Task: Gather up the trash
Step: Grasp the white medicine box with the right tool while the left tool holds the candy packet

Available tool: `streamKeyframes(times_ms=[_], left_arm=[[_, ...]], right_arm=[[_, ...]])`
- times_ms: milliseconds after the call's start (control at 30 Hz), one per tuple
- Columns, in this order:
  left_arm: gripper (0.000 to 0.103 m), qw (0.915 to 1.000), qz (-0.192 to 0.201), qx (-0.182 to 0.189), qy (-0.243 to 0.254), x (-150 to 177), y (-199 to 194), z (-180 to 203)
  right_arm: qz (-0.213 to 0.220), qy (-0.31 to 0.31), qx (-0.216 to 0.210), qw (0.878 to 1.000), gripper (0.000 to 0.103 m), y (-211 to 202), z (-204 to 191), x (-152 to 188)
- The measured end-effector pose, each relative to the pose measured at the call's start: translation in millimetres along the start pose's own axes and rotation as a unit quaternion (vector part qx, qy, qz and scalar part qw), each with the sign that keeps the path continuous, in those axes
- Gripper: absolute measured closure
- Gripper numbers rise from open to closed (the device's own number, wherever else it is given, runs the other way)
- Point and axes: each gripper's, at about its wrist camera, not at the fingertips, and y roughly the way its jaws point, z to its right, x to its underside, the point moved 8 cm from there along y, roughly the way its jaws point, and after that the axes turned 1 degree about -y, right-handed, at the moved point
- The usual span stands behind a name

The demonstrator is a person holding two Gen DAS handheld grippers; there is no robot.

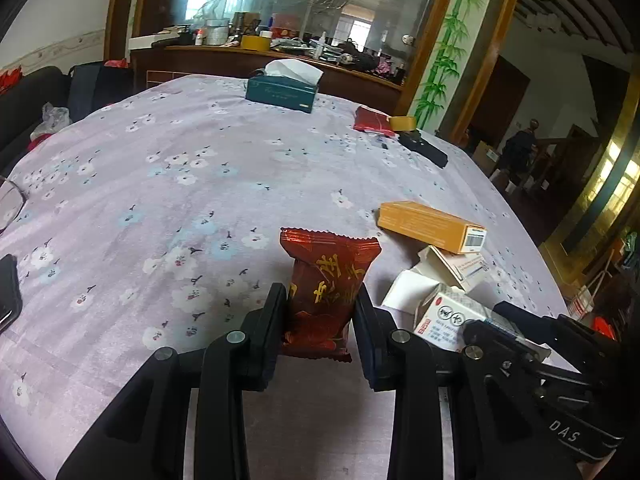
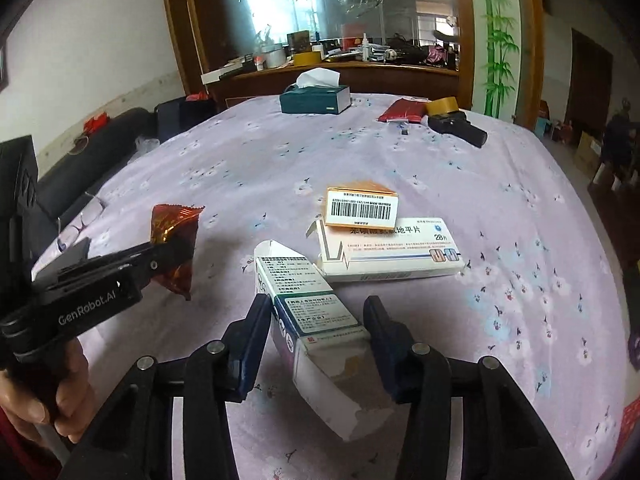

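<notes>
My left gripper is shut on a red snack wrapper and holds it upright just above the floral tablecloth; it also shows in the right wrist view. My right gripper is shut on a torn white and blue medicine box, tilted between the fingers; it also shows in the left wrist view. An orange box lies on a flat white medicine box just beyond.
A teal tissue box stands at the far side of the table. A red packet, a tape roll and a black device lie far right. A cluttered sideboard stands behind.
</notes>
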Motion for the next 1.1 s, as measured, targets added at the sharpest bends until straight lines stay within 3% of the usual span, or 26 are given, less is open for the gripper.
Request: streamKeyframes(times_ms=[233, 500, 600, 733, 767, 800, 1100], left_arm=[[0.072, 1.0000, -0.006, 0.003, -0.001, 1, 1, 2], [0.072, 1.0000, -0.004, -0.001, -0.004, 1, 2, 0], [0.072, 1.0000, -0.004, -0.003, -0.005, 1, 2, 0], [0.072, 1.0000, -0.003, -0.004, -0.006, 1, 1, -1], [0.072, 1.0000, -0.003, -0.004, -0.006, 1, 1, -1], [0.072, 1.0000, -0.003, -0.005, -0.006, 1, 1, -2], [0.072, 0.9999, -0.003, -0.006, -0.008, 1, 1, -4]], right_arm=[[-0.010, -0.026, -0.001, 1.000, 0.051, 0, -10, 8], [-0.042, -0.043, -0.035, 0.998, 0.050, 4, -26, 18], [-0.038, -0.056, -0.041, 0.997, 0.043, 2, -32, 19], [-0.039, -0.070, -0.036, 0.996, 0.041, 5, -36, 20], [-0.043, -0.073, -0.037, 0.996, 0.044, 7, -37, 21], [-0.045, -0.076, -0.035, 0.995, 0.054, 8, -38, 22], [-0.024, -0.079, -0.025, 0.996, 0.055, 0, -34, 19]])
